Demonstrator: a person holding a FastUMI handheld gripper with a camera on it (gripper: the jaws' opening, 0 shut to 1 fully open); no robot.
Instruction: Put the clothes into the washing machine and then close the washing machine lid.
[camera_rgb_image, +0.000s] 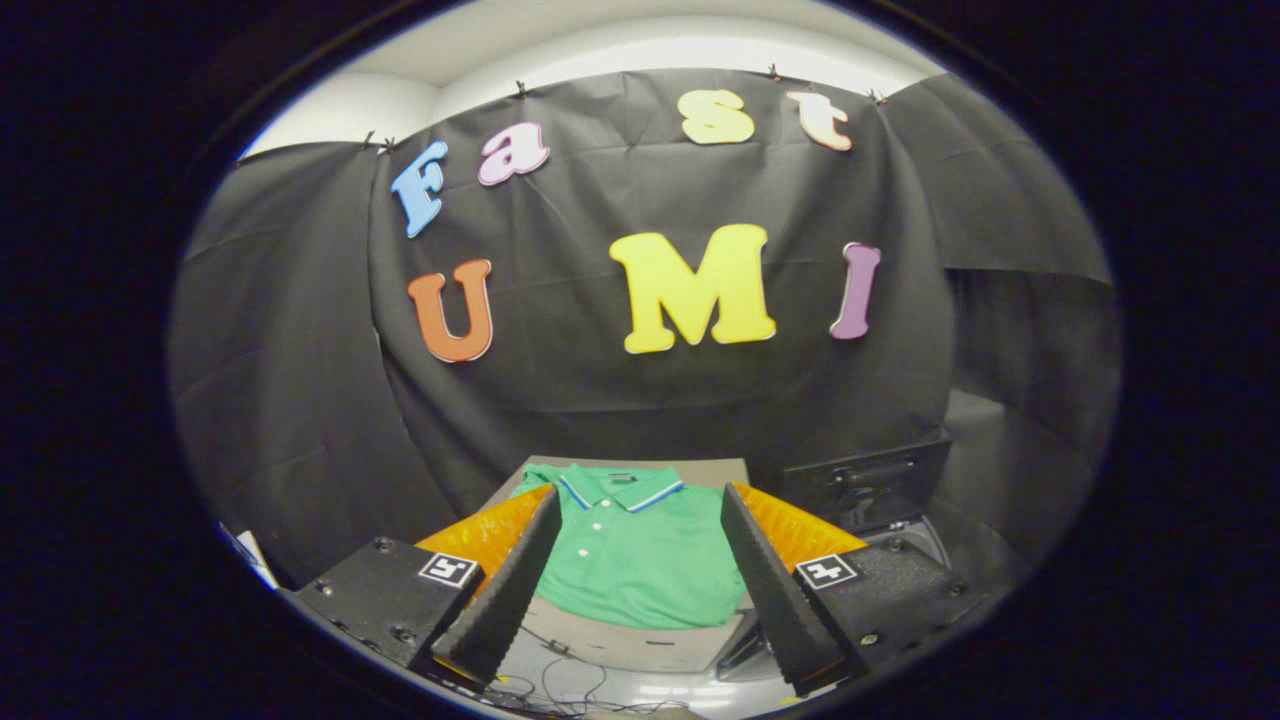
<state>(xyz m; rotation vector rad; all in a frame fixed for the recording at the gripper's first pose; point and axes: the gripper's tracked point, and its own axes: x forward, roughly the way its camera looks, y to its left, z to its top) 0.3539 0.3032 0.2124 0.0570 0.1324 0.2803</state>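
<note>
A green polo shirt (640, 555) with a striped collar lies folded flat on a small table (620, 645), just ahead of my fingers and framed between them. My gripper (640, 580) is open wide, with nothing between its fingers, and hovers above and short of the shirt. To the right of the table stands a dark washing machine (880, 490) with its lid raised; its inside is hidden behind my right finger (775, 590).
Black cloth walls close the booth behind and on both sides. Thin cables (570, 685) trail on the floor below the table's front edge. A white object (250, 555) shows low at the left wall.
</note>
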